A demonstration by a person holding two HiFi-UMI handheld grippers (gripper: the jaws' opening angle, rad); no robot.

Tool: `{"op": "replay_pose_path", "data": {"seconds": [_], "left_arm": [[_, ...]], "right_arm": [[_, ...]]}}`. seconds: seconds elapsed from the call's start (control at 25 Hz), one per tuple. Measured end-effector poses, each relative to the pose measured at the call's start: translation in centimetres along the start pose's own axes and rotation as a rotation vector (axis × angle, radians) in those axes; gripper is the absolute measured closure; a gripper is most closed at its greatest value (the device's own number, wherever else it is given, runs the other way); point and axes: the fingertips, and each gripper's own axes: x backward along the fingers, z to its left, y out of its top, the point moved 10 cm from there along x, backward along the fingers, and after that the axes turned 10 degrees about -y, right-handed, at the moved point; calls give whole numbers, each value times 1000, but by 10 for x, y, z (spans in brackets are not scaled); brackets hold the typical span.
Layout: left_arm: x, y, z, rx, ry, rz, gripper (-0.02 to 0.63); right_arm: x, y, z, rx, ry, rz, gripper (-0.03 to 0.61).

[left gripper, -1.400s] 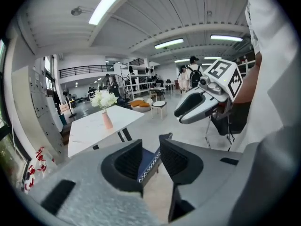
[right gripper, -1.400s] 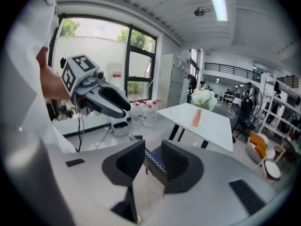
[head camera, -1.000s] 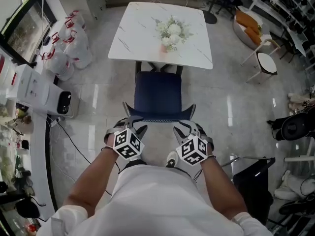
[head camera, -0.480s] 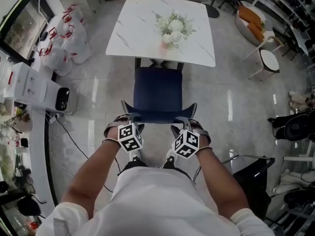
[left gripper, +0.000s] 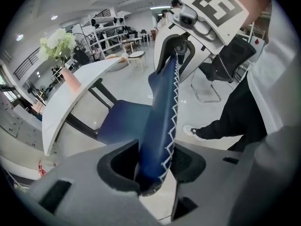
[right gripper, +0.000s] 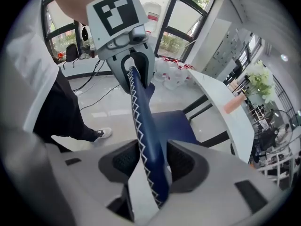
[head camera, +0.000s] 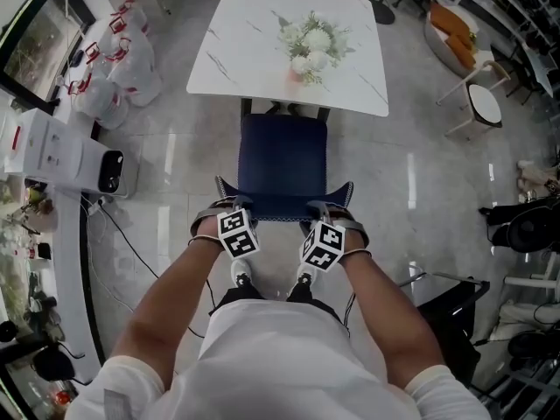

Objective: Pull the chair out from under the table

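Chair back (head camera: 284, 206) sits unclamped between the jaws of left gripper (head camera: 229, 217) and right gripper (head camera: 328, 215), both just opening wide.

dark blue upholstered chair (head camera: 282, 163) on black legs is standing upright, facing the white marble-look rectangular table (head camera: 234, 55). Seat front is just tucking under the middle of the table's near edge; most of the seat is showing clear. Its curved backrest (head camera: 284, 208), white zigzag stitching along the edge, is sitting on the side away from the table.
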Motion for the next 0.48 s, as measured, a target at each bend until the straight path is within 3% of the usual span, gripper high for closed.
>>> {"op": "replay_pose_path", "data": {"seconds": [0.28, 0.36, 0.48], "left_arm": [[-20, 0, 9, -9, -15, 61, 436], [-21, 1, 9, -20, -29, 64, 438], [-21, 1, 9, -38, -30, 49, 450]], "right_arm": [[-31, -4, 4, 74, 43, 73, 376], [-37, -6, 6, 120, 28, 107, 389], [-39, -6, 5, 111, 30, 125, 399]]}}
